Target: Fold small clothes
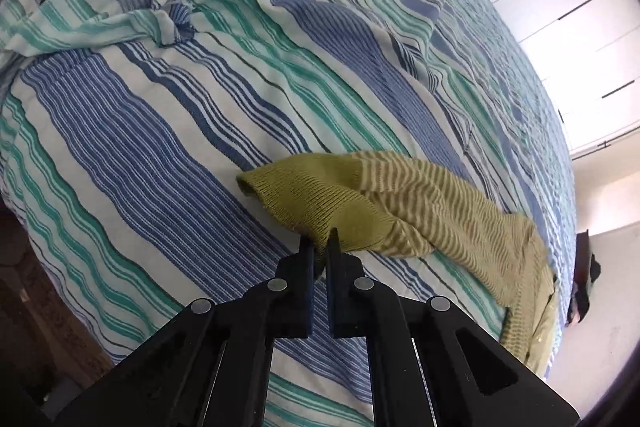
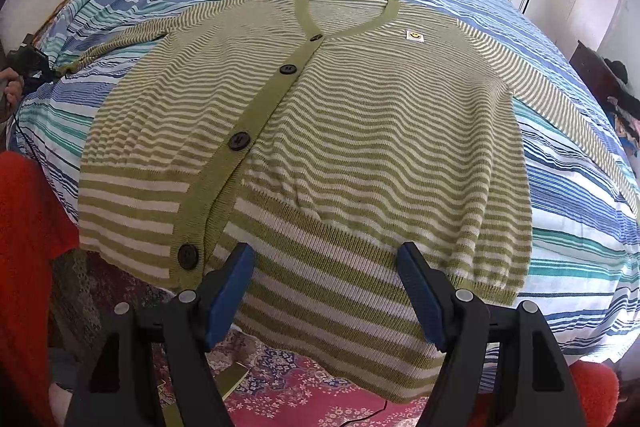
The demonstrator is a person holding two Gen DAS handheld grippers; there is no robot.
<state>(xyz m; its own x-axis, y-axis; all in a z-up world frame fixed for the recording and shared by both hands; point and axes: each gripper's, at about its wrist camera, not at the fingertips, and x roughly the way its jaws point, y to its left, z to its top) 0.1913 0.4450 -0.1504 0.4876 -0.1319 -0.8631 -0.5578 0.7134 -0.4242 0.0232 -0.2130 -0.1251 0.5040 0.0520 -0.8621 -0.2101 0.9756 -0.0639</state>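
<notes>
Scene: A green-and-cream striped cardigan (image 2: 320,131) is lying face up and buttoned on a bed (image 2: 580,211) dressed in blue, teal and white stripes; its hem is hanging slightly over the near edge above a patterned rug (image 2: 288,383).

Left gripper (image 1: 319,247): Its jaws are closing almost together on the solid-green cuff (image 1: 320,203) of one sleeve, pinching the knit at its near edge.

Right gripper (image 2: 326,267): Its jaws are standing wide apart, gripping nothing, hovering just over the broad-striped hem band.

Key relation: The pinched sleeve is trailing away to the right of the left jaws, its long axis running back toward the garment's body, so the body is lying on that side. In the right wrist view the sleeve is stretching off to the far left, well apart from the right jaws; the left hand is plainly the nearer one.

Step in hand: Likely the sleeve is being readied to fold across the front.
</notes>
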